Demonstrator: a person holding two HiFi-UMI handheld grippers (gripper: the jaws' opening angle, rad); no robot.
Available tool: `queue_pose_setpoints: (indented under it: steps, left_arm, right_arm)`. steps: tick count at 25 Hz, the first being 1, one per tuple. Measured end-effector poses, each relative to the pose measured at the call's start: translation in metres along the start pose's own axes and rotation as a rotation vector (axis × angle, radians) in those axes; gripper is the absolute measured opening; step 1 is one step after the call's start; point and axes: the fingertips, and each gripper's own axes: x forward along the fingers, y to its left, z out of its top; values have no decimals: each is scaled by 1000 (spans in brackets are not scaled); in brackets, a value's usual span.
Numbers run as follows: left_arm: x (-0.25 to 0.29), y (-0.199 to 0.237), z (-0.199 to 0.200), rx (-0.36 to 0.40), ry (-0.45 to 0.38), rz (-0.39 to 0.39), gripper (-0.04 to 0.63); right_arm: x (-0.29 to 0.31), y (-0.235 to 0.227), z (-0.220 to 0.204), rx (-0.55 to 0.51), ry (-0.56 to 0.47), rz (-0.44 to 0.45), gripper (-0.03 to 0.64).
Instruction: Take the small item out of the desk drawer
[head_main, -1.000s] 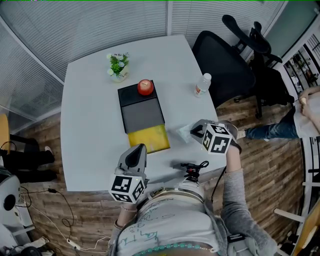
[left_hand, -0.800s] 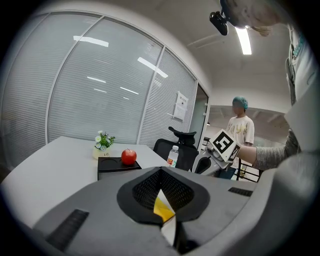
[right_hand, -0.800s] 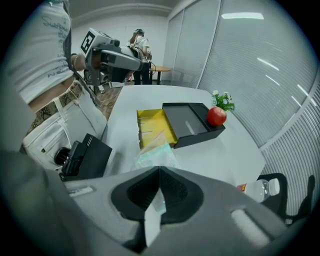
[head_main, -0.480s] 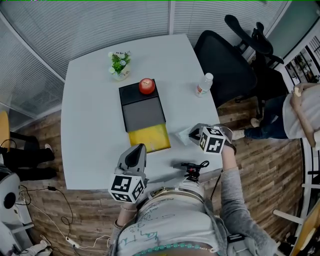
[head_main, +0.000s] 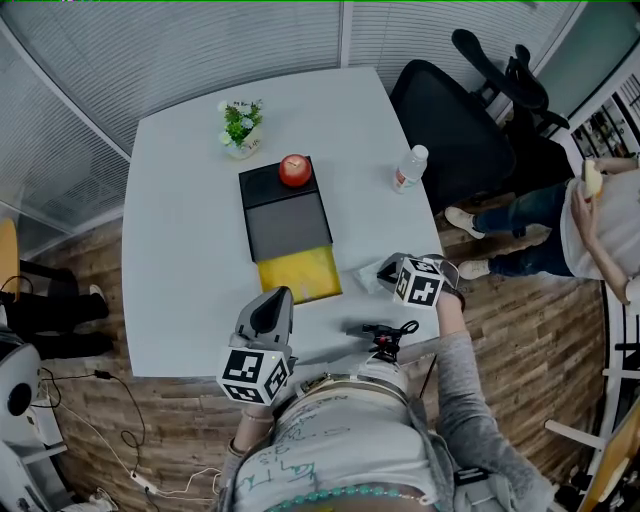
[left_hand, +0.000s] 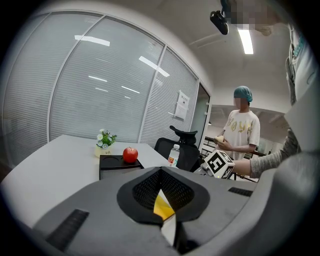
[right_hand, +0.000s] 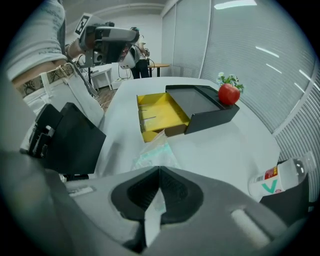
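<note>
Clear plastic packet (right_hand: 151, 153), apparently pinched by right gripper (right_hand: 159, 170), near yellow drawer (right_hand: 161, 113)

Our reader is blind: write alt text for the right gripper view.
The right tool pinches a clear plastic packet over a white table; beyond it, the yellow drawer of a black organiser stands open.

Left gripper (head_main: 276, 297) near level, jaws together; right gripper (head_main: 386, 269) steeply downward, tight on packet (right_hand: 154, 153).
</note>
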Motion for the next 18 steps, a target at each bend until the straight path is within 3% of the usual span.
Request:
queue_pose_setpoints:
  steps: [18]
  left_arm:
    - [0, -2, -5, -4, 12, -5, -3]
  right_arm:
    - [46, 8, -19, 58, 22, 34, 3]
